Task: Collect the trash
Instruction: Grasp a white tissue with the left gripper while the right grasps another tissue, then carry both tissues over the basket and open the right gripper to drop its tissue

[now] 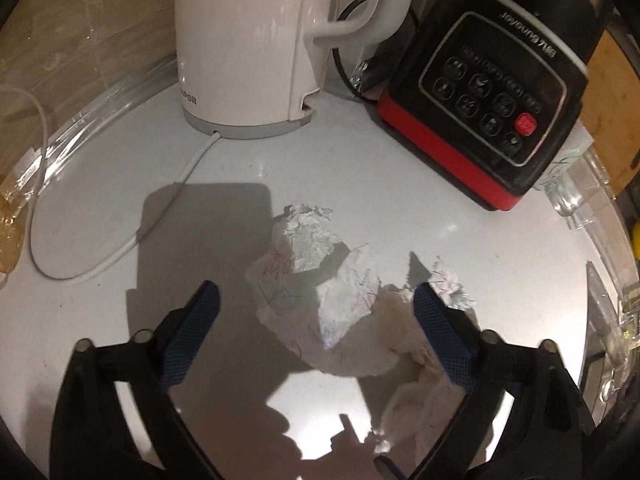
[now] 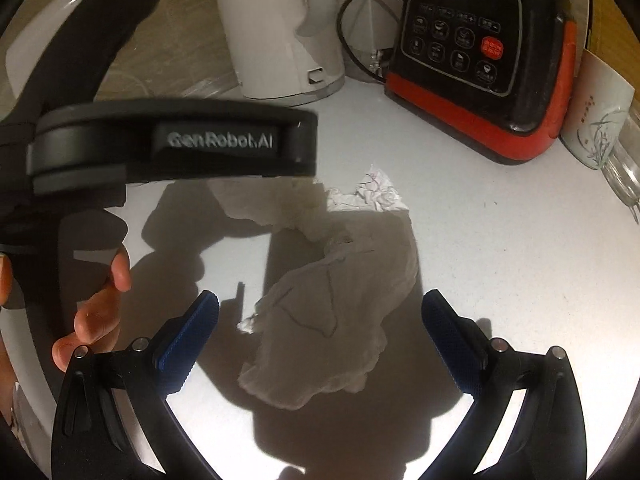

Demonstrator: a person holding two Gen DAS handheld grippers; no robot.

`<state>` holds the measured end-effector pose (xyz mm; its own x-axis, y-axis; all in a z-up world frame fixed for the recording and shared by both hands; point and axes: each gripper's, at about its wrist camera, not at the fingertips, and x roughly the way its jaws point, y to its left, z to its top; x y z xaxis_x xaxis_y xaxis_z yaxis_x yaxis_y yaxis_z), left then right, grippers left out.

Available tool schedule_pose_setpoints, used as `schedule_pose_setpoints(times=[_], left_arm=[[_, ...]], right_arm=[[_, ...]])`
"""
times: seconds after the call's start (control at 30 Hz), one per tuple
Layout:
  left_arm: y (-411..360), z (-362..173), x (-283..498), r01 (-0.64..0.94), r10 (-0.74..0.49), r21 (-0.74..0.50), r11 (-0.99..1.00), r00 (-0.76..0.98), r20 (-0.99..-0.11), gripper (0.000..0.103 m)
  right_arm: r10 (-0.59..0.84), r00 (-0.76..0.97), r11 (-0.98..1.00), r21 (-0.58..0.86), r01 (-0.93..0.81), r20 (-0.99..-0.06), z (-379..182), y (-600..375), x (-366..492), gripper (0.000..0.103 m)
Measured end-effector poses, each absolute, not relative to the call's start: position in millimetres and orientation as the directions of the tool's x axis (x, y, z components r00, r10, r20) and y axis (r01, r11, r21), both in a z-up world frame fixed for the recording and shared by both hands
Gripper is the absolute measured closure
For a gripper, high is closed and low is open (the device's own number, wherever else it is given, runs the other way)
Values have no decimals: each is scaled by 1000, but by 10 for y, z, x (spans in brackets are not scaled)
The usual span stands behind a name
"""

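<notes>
A big crumpled white paper (image 1: 320,280) lies on the white counter (image 1: 100,208) between the open fingers of my left gripper (image 1: 316,300). A smaller paper ball (image 1: 450,286) sits by the right fingertip, and a soft tissue (image 1: 404,344) lies just behind it. In the right wrist view my right gripper (image 2: 320,312) is open over the rumpled tissue (image 2: 332,332). The crumpled paper (image 2: 376,194) lies farther back. The left gripper's black body (image 2: 176,144) crosses the upper left of this view and hides part of the trash.
A white electric kettle (image 1: 248,40) with its cord (image 1: 120,252) stands at the back. A red and black Joyoung appliance (image 1: 492,104) stands at the back right. A painted cup (image 2: 596,116) and a glass (image 2: 624,176) stand at the far right. A clear plastic edge (image 1: 592,184) borders the counter.
</notes>
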<state>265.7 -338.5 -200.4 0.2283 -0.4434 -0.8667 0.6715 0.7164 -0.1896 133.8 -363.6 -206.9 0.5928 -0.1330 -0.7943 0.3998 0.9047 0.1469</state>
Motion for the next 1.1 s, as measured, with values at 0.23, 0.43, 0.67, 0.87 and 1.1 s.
schedule_pose_setpoints(times=[0.23, 0.43, 0.67, 0.87, 1.1], left_arm=[[-3424, -2160, 2780, 656, -430, -212, 724, 189, -883, 58], [-3374, -2069, 2754, 691, -450, -187, 699, 221, -865, 86], [-3044, -1900, 2775, 669, -472, -193, 717, 264, -841, 88], [-2725, -1774, 2623, 661, -452, -137, 738, 333, -827, 88], [-2509, -1666, 2454, 643, -427, -101, 760, 376, -823, 88]], right_arm=[[-123, 590, 898, 164, 409, -798, -2117, -3660, 1317, 2], [-129, 586, 900, 154, 409, -800, -2114, -3662, 1321, 2], [-147, 563, 907, 116, 405, -813, -2161, -3640, 1493, 21], [-219, 541, 911, 29, 411, -812, -2141, -3552, 1546, 71], [-187, 563, 901, 88, 424, -805, -2069, -3569, 1381, 86]])
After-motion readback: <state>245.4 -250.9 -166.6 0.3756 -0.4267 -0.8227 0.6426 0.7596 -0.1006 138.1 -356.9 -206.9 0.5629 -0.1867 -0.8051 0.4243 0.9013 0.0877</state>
